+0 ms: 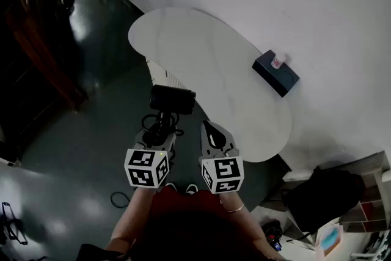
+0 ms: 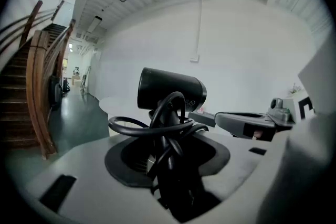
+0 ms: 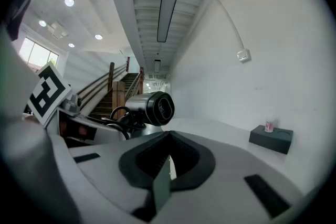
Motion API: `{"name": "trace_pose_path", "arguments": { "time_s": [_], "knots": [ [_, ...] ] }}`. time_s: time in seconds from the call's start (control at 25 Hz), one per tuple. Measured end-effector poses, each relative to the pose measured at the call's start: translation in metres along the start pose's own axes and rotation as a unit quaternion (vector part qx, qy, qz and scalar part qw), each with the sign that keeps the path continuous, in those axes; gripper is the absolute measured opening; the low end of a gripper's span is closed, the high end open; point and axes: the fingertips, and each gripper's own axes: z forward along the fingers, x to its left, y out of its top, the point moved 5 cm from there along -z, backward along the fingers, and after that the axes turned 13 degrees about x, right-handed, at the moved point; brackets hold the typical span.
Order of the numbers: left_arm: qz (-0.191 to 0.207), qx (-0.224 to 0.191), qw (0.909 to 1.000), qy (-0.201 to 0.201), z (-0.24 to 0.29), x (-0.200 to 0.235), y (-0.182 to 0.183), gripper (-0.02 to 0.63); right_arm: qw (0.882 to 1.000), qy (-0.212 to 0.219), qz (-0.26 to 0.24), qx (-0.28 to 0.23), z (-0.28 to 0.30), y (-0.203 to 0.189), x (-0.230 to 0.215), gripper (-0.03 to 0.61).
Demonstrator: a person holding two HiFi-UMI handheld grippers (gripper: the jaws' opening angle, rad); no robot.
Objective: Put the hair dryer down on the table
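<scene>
A black hair dryer (image 1: 173, 98) stands up out of my left gripper (image 1: 160, 131), which is shut on its handle and the coiled black cord (image 2: 152, 126). In the left gripper view the dryer's barrel (image 2: 170, 90) lies crosswise above the left gripper (image 2: 168, 165). It is held in the air over the dark floor, just short of the white oval table (image 1: 201, 52). My right gripper (image 1: 211, 131) hovers close beside it on the right, shut and empty. From the right gripper (image 3: 165, 165) I see the dryer's nozzle (image 3: 152, 108) at the left.
A dark tissue box (image 1: 276, 73) sits near the table's right edge, by the white wall. A black bag (image 1: 321, 195) and clutter lie at the lower right. A wooden staircase (image 2: 37, 86) rises at the left over the dark floor.
</scene>
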Motion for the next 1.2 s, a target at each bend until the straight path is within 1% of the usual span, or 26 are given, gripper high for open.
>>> {"name": "trace_pose_path", "arguments": {
  "time_s": [0.16,0.28,0.56,0.76,0.88,1.04,1.2],
  "knots": [
    [-0.002,-0.002,1.0,0.004,0.006,-0.001,0.002,0.199,1.0,0.015,0.018,-0.009,0.001,-0.002,-0.009,0.015],
    [-0.003,-0.004,0.9999,0.01,0.009,-0.004,0.003,0.199,0.999,0.025,0.039,-0.005,0.004,-0.007,-0.02,0.015],
    [-0.012,-0.022,0.9995,0.02,0.012,-0.006,0.014,0.199,0.999,0.025,0.047,0.007,0.011,-0.006,-0.048,0.015],
    [-0.01,-0.017,0.9995,0.025,0.025,-0.002,0.023,0.199,0.998,0.036,0.053,0.012,0.023,-0.004,-0.054,0.015],
    [-0.009,-0.013,0.9996,0.023,0.039,0.001,0.03,0.199,0.997,0.042,0.058,0.015,0.035,-0.002,-0.058,0.015],
    [0.0,-0.012,0.9999,0.01,0.064,0.009,0.046,0.199,0.997,0.036,0.065,0.015,0.057,0.005,-0.067,0.015],
    [0.004,-0.007,0.9999,-0.007,0.1,0.026,0.064,0.199,0.997,0.027,0.066,0.023,0.09,0.011,-0.075,0.015]
  ]
}}
